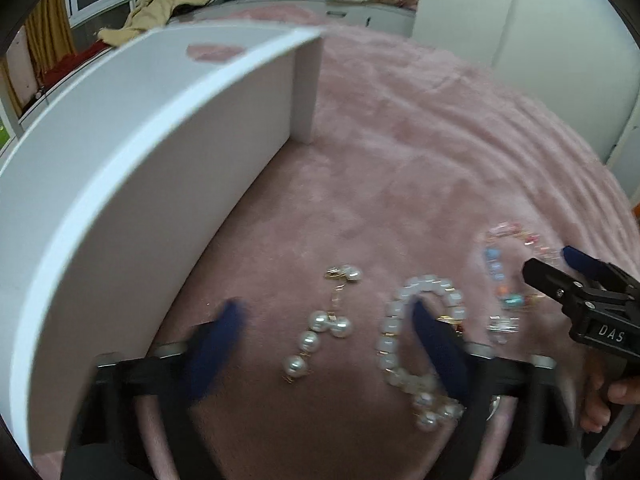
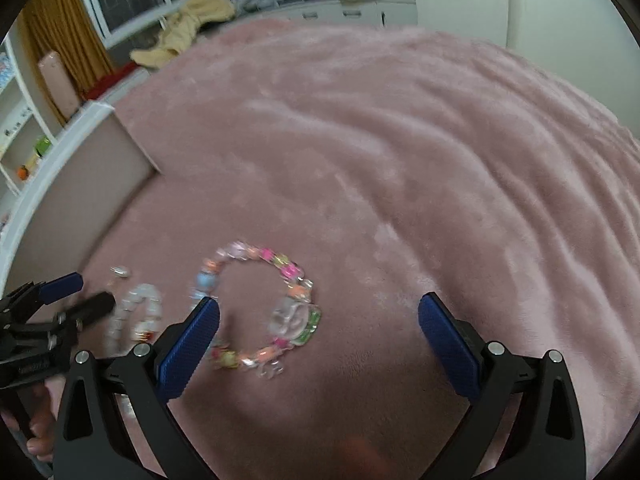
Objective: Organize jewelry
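On the pink plush blanket [image 1: 400, 152] lie three pieces of jewelry. A pearl and gold piece [image 1: 320, 328] lies between my left gripper's [image 1: 328, 312] open fingers. A clear white bead bracelet [image 1: 416, 336] lies around the left gripper's right fingertip [image 1: 424, 320]. A colourful bead bracelet [image 2: 260, 308] lies just right of my right gripper's left fingertip [image 2: 204, 320]; it also shows in the left wrist view [image 1: 504, 276]. My right gripper [image 2: 320, 316] is open and empty above the blanket. The white box [image 1: 120, 184] stands at the left.
The white box's wall [image 2: 80, 184] borders the jewelry on the left. A yellow cloth [image 1: 160, 8] lies on the ledge behind. White furniture [image 1: 520, 40] stands at the far right. A shelf [image 2: 24, 140] is at the far left.
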Demonstrator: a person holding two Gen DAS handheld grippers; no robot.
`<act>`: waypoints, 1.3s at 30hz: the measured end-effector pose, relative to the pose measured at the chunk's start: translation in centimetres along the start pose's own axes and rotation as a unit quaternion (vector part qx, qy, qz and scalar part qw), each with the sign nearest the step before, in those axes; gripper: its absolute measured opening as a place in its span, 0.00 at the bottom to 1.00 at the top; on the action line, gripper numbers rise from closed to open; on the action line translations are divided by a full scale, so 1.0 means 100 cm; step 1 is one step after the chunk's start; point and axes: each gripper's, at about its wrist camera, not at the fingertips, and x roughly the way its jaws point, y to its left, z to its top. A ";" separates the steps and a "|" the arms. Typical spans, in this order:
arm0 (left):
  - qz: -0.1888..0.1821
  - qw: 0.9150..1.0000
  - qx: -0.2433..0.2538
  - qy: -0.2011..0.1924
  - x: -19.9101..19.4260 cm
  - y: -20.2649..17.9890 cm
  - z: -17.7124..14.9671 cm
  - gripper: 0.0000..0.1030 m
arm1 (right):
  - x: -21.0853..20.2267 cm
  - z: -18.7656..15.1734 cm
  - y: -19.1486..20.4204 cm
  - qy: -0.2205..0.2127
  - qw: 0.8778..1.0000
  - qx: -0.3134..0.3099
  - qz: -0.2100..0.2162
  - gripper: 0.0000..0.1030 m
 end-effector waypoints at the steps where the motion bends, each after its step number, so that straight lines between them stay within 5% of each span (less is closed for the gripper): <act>1: 0.008 1.000 -0.005 0.010 0.007 0.003 0.000 0.51 | 0.006 -0.002 0.001 0.006 1.000 -0.002 -0.009 0.96; 5: -0.001 1.000 -0.013 0.003 0.011 0.013 -0.004 0.42 | 0.009 -0.008 0.006 -0.006 1.000 -0.016 -0.025 0.95; 7: 0.005 1.000 -0.014 0.001 0.011 0.017 -0.006 0.27 | 0.006 -0.010 0.003 -0.017 1.000 -0.009 -0.024 0.80; 12: 0.002 1.000 -0.015 -0.003 0.007 0.018 -0.008 0.26 | -0.011 -0.017 -0.008 -0.033 0.999 0.023 -0.008 0.21; 14: -0.001 1.000 -0.009 -0.007 0.002 0.013 -0.011 0.26 | -0.015 -0.019 -0.014 -0.032 0.999 0.036 0.008 0.16; 23: -0.016 0.999 0.001 -0.030 -0.033 0.014 -0.016 0.26 | -0.053 -0.013 -0.021 -0.056 0.993 0.062 0.078 0.15; 39: -0.007 0.997 0.031 -0.075 -0.098 0.013 0.000 0.26 | -0.110 0.022 -0.017 -0.091 0.987 0.049 0.126 0.15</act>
